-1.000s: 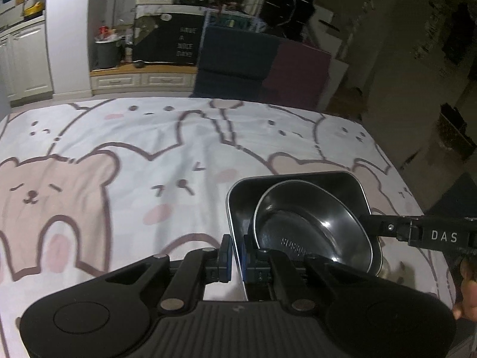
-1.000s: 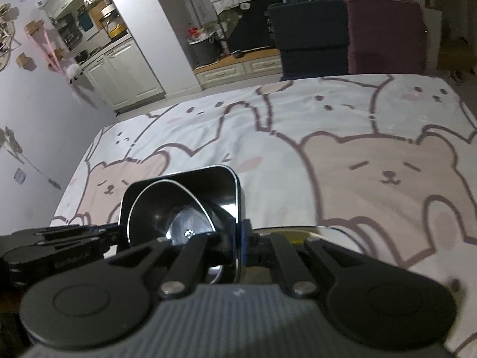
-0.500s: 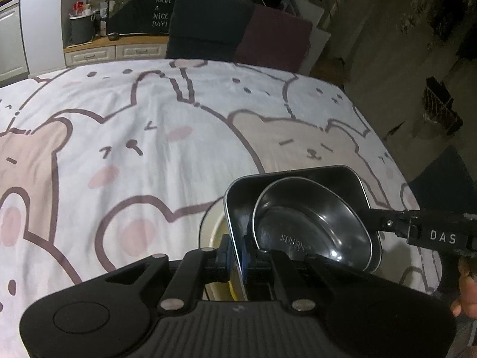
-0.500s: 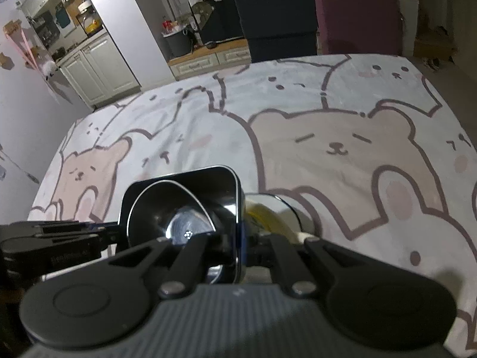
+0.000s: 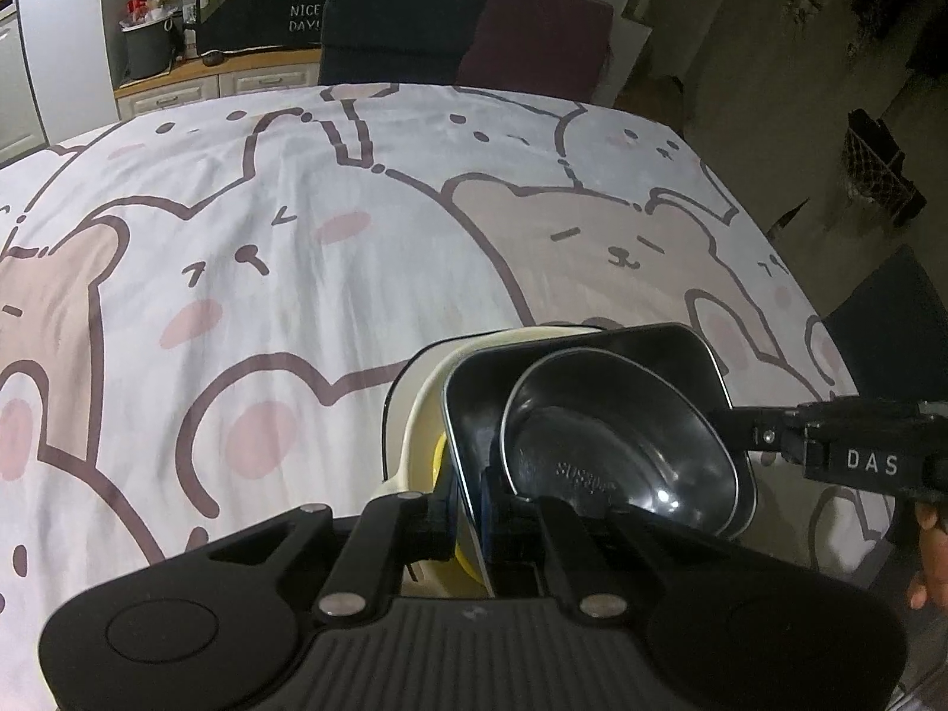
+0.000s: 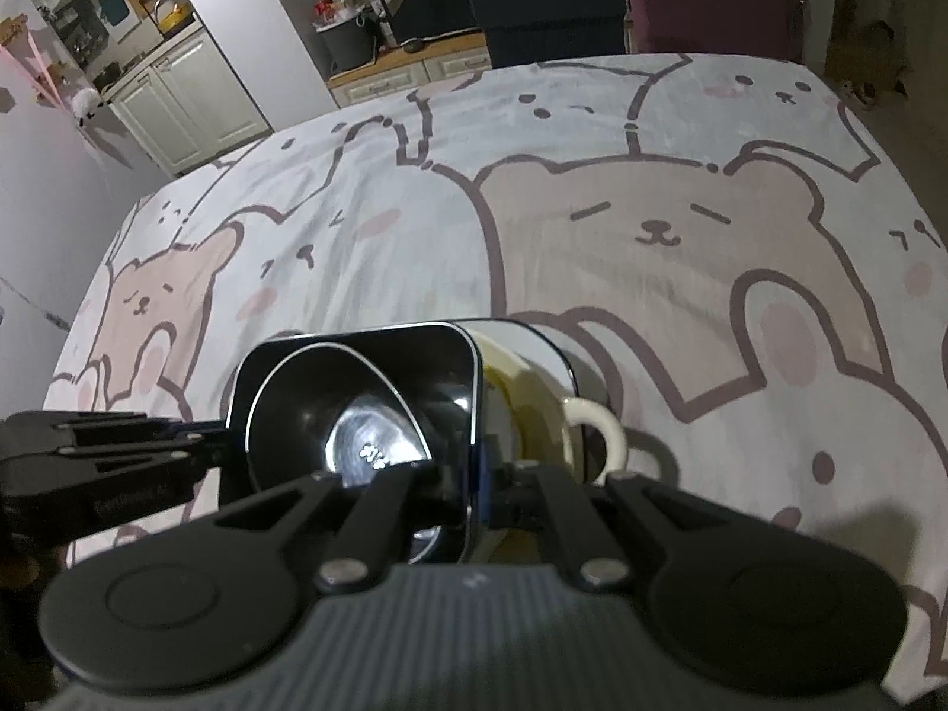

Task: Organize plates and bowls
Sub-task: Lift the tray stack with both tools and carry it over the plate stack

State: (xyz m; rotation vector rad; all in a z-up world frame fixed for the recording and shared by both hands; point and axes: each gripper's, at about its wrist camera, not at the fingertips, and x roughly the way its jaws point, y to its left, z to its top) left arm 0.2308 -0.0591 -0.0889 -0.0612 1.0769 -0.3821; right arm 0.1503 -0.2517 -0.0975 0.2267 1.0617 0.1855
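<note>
A square steel tray (image 5: 652,349) with a round steel bowl (image 5: 616,456) nested in it hangs between both grippers. My left gripper (image 5: 471,509) is shut on the tray's near left rim. My right gripper (image 6: 477,474) is shut on the opposite rim; it also shows in the left wrist view (image 5: 829,444). The tray (image 6: 355,355) and bowl (image 6: 338,415) sit just above a cream dish (image 5: 415,409) with a handle (image 6: 598,432) and something yellow inside, resting on the table.
The table is covered by a bear-print cloth (image 5: 296,249). Dark and maroon chair backs (image 5: 462,29) stand at the far edge. White cabinets (image 6: 189,101) are beyond on the left. The cloth's right edge drops to the floor (image 5: 829,136).
Both grippers carried the tray and bowl to the right across the cloth. The cream dish has come into view and now lies directly beneath the tray.
</note>
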